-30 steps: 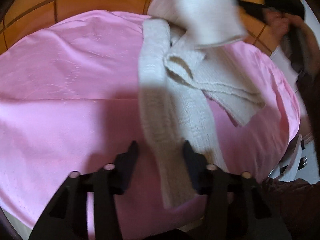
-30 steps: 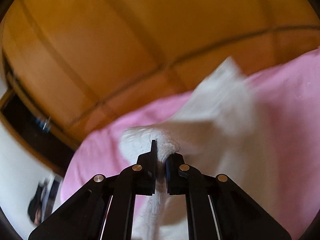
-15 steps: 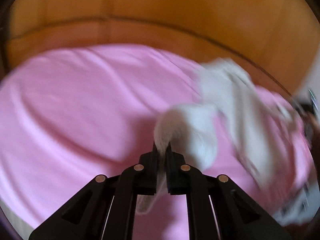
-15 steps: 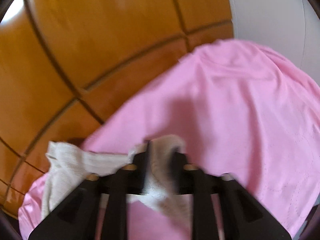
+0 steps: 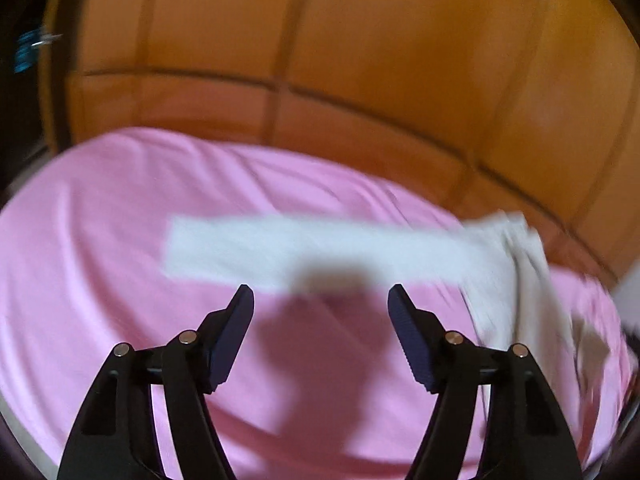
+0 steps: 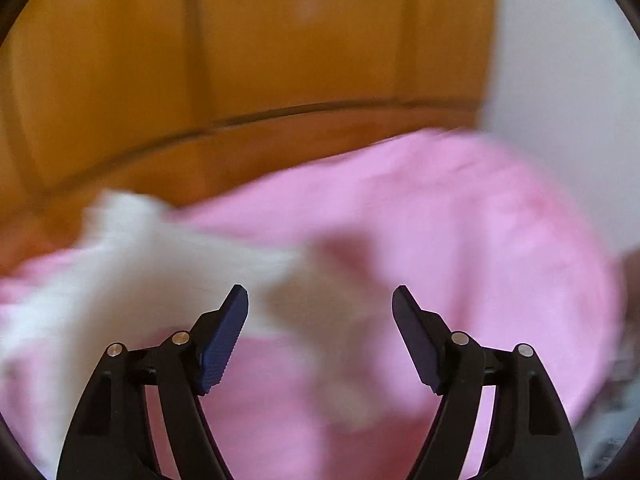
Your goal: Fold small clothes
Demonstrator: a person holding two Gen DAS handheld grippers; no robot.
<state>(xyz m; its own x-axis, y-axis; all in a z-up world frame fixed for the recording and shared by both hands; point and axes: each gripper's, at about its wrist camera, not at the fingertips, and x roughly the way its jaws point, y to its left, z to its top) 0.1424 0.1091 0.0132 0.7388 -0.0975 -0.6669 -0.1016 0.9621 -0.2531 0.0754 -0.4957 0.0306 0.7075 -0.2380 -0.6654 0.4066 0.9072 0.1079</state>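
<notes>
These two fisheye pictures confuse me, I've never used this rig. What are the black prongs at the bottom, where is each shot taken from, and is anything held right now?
The black prongs are hand-held two-finger grippers; a person carries one in each hand, and a camera on each looks forward along its fingers. One picture is from the left gripper, the other from the right gripper. In both, the jaws stand wide apart with nothing between them, so nothing is held. On the pink sheet lies a white knit garment, one long strip stretched across ahead of the left gripper; the right view shows the same white cloth to its left, blurred by motion. Behind is an orange wooden panel.
</notes>
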